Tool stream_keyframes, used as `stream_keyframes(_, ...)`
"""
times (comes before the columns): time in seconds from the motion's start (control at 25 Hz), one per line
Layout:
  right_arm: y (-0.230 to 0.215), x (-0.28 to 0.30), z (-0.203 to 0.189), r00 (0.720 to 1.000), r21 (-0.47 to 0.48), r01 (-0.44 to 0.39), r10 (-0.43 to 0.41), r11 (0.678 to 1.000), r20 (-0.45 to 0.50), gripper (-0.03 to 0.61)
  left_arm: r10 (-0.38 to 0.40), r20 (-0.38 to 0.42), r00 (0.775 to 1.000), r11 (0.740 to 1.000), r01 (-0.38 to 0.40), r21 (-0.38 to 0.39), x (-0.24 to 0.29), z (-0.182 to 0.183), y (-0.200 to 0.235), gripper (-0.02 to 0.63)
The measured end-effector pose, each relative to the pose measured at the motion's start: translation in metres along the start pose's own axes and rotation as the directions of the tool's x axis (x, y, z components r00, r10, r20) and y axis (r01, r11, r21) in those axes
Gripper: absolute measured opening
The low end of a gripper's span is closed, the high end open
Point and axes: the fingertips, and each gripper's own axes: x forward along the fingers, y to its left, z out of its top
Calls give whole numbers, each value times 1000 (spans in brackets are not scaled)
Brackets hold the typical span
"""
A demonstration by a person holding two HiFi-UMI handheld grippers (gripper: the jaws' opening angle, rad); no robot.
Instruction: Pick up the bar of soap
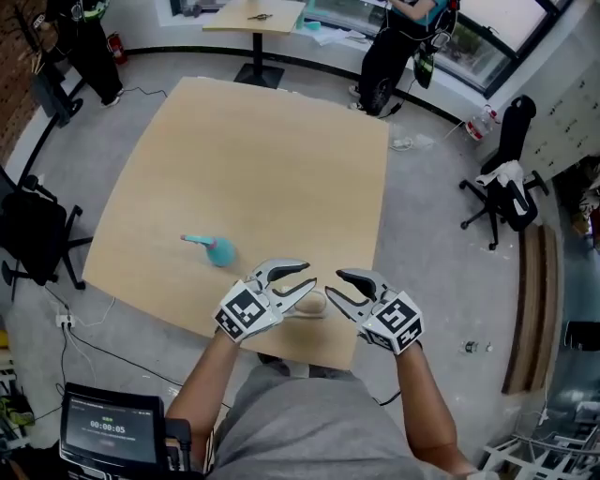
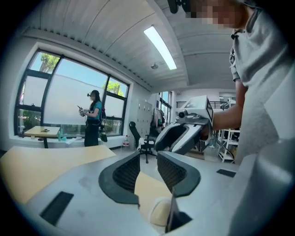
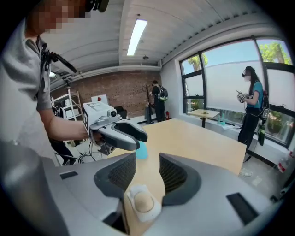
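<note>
A beige oval bar of soap [image 1: 311,303] lies near the front edge of the wooden table [image 1: 262,169], on what looks like a small white dish [image 3: 133,213]. My left gripper [image 1: 307,277] hovers just left of and above it, open, with nothing between its pads. My right gripper [image 1: 335,284] faces it from the right, also open and empty. In the left gripper view the soap [image 2: 159,211] shows low between the jaws, below the pads. In the right gripper view the soap [image 3: 143,201] sits low under the jaws, and the left gripper [image 3: 120,133] hangs beyond.
A teal brush-like object [image 1: 214,248] lies on the table to the left of the soap. Black office chairs [image 1: 511,187] stand on the floor to the right and left. People stand by a second table [image 1: 255,17] at the windows. A tablet [image 1: 111,429] shows at bottom left.
</note>
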Motion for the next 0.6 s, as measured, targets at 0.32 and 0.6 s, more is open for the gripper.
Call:
stream_keyframes(0.32, 13, 54, -103, 936, -124, -199, 151, 972, -319, 192, -150, -372, 916, 980, 189, 69, 31, -127, -29, 166)
stream_keyframes(0.6, 17, 90, -161, 844, -203, -292, 152, 935, -515, 229, -208, -547, 811, 943, 315, 109, 36, -192, -42, 247)
